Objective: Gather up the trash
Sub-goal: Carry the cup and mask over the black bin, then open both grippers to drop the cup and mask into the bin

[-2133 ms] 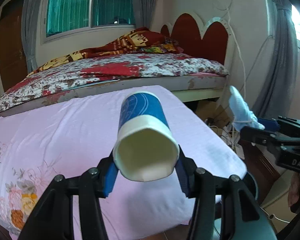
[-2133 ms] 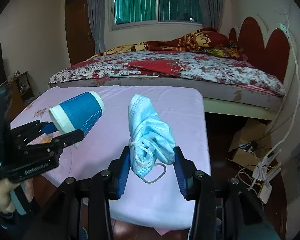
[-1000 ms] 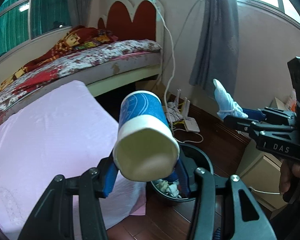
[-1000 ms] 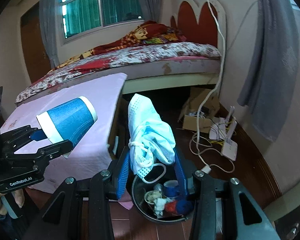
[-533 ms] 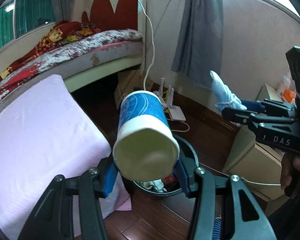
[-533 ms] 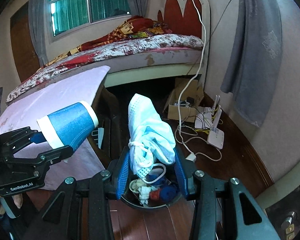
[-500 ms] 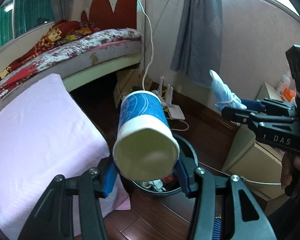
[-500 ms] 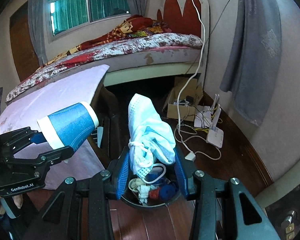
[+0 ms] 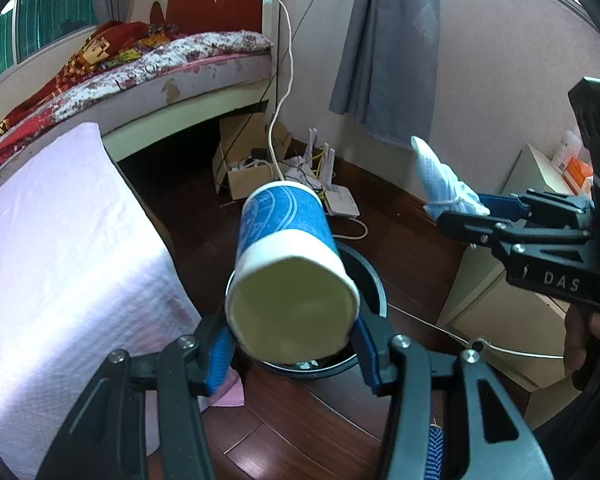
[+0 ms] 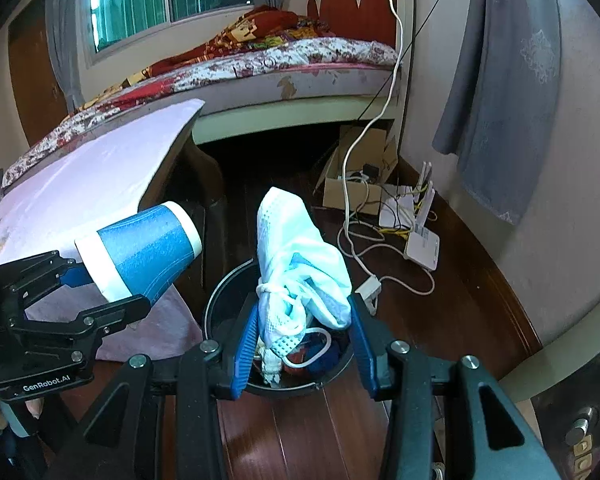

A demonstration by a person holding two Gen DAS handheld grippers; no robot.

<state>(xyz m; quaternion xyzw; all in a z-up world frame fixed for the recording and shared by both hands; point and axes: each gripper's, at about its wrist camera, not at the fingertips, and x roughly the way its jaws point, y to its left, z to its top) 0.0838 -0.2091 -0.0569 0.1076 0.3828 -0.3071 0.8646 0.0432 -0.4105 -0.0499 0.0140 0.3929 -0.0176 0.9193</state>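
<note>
My left gripper (image 9: pixel 292 350) is shut on a blue and white paper cup (image 9: pixel 288 264), its open mouth towards the camera, held above a round black trash bin (image 9: pixel 374 284) on the wooden floor. The cup hides most of the bin. My right gripper (image 10: pixel 304 346) is shut on a crumpled pale blue face mask (image 10: pixel 300 268), directly above the same bin (image 10: pixel 220 300), which holds several scraps. Each view also shows the other tool: the mask (image 9: pixel 444 184) at the right, the cup (image 10: pixel 140 252) at the left.
A low table under a pink cloth (image 9: pixel 60 240) stands left of the bin. Behind it are a bed (image 10: pixel 260 64), a cardboard box (image 10: pixel 352 176), white cables and routers (image 10: pixel 420 240), and a grey curtain (image 10: pixel 496 92). A cream cabinet (image 9: pixel 496 316) sits at the right.
Both grippers have swung away from the pink table and sunk towards the bin, which now lies right under the cup and the mask. Both grips are unchanged.
</note>
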